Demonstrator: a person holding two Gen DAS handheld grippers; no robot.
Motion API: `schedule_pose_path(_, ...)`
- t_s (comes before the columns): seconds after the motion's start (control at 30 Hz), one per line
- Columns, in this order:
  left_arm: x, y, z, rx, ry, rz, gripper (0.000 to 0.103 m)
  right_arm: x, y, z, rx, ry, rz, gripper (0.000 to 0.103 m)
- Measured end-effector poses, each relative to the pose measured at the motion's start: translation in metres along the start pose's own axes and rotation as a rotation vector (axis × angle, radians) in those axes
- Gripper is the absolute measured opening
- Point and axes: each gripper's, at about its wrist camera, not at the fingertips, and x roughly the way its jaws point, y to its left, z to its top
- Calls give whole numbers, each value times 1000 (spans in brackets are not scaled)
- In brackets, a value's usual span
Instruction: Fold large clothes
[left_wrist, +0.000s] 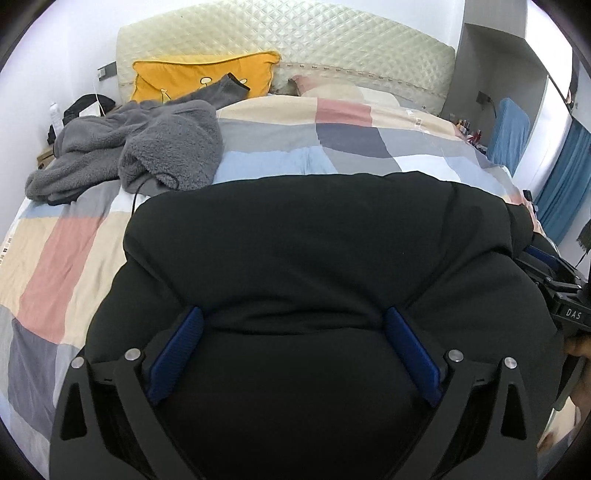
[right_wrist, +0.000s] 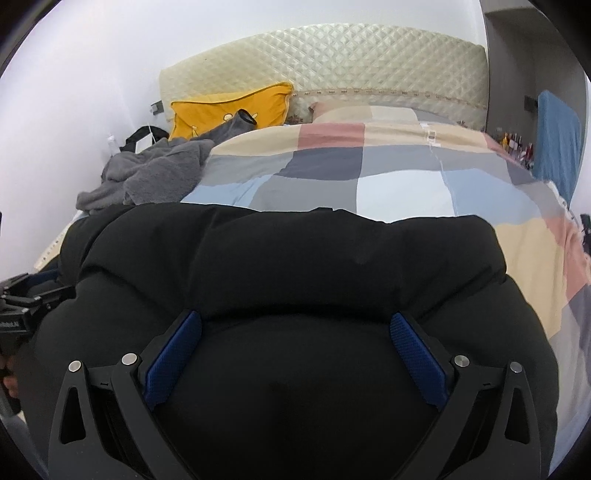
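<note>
A large black padded garment (left_wrist: 314, 251) lies on the patchwork bed cover (left_wrist: 66, 236) and fills the near half of both views; it also shows in the right wrist view (right_wrist: 295, 258). My left gripper (left_wrist: 293, 317) is open, its blue pads (left_wrist: 177, 354) wide apart, resting on or just over the garment's near part with black cloth bulging between them. My right gripper (right_wrist: 295, 321) is open the same way, blue pads (right_wrist: 417, 354) spread over the garment. Each gripper shows at the edge of the other's view: right one (left_wrist: 565, 295), left one (right_wrist: 22, 306).
A grey fleece garment (left_wrist: 147, 147) is heaped at the bed's far left. A yellow pillow (left_wrist: 199, 74) leans on the quilted cream headboard (left_wrist: 332, 48). A nightstand with a bottle (left_wrist: 54, 114) stands at left. A blue chair (left_wrist: 511, 125) and blue curtain (left_wrist: 565, 184) stand at right.
</note>
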Motion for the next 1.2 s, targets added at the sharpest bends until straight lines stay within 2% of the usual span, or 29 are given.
schedule_pose_path(0.23,0,-1,-3,1,-17,8,101,1,-4,-7,3,-32,7,103)
schedule_pose_path(0.43,-1,-2,-3,3,-31,33,102,0,-6,-7,16,-21,13,102)
schedule_pose_path(0.57,-7,-6,-2,10,-48,85,102,-11,-10,3,38,22,46,102)
schedule_pose_path(0.63,-14,-7,2,15,-57,103,102,-27,-19,11,61,-9,64,102)
schedule_pose_path(0.77,-34,6,14,-17,-117,121,102,-51,-50,24,123,-53,27,102)
schedule_pose_path(0.87,-45,40,25,-115,-153,100,102,-49,-81,30,176,-15,-42,102)
schedule_pose_path(1.0,-36,79,29,-198,-100,144,102,-33,-117,29,246,61,-92,102)
schedule_pose_path(1.07,-20,100,28,-239,-33,180,102,-24,-131,26,262,98,-91,102)
schedule_pose_path(1.13,-4,117,25,-297,37,160,100,-15,-145,19,293,131,-75,102)
schedule_pose_path(1.2,12,132,21,-366,106,94,99,-7,-156,12,341,157,-58,102)
